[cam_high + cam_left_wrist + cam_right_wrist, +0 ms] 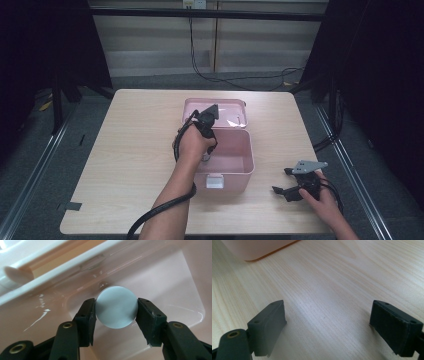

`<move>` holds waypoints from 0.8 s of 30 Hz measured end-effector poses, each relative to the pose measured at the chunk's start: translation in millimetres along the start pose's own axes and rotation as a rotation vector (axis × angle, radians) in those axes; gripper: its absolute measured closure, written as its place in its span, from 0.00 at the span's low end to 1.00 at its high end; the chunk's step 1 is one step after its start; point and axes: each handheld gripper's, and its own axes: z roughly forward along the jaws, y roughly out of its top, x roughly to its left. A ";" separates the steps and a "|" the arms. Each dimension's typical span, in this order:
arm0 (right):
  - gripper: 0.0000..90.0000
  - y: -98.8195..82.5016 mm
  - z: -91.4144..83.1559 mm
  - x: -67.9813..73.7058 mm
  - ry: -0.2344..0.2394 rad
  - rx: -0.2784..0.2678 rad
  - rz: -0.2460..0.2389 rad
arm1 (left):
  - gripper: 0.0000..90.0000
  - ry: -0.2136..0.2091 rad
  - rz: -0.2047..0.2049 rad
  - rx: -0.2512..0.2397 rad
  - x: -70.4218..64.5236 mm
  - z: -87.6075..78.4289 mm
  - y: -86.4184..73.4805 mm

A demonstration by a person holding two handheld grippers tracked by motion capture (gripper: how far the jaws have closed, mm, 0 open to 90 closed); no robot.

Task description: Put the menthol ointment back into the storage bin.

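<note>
A pink plastic box (235,172) stands open in the middle of the table, its lid (227,108) laid back behind it. My left gripper (209,150) reaches down into the box and is shut on a pale grey round disc (116,307), seen face-on in the left gripper view with a black pad (87,317) pressed on each side. Below the disc lies the box's pink inside (160,280). My right gripper (281,181) rests low on the table at the front right, open, with bare wood between its fingers (268,326). A corner of the pink box (254,248) sits beyond it.
The light wooden table (135,145) has free room left of the box and along its front edge. A black cable (160,210) trails from the left gripper past the forearm. Dark frames and floor rails stand around the table.
</note>
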 end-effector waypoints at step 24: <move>0.14 0.2 0.1 -0.1 0.000 0.000 0.000 | 0.64 0.016 0.039 0.003 -0.6 -1.8 -1.5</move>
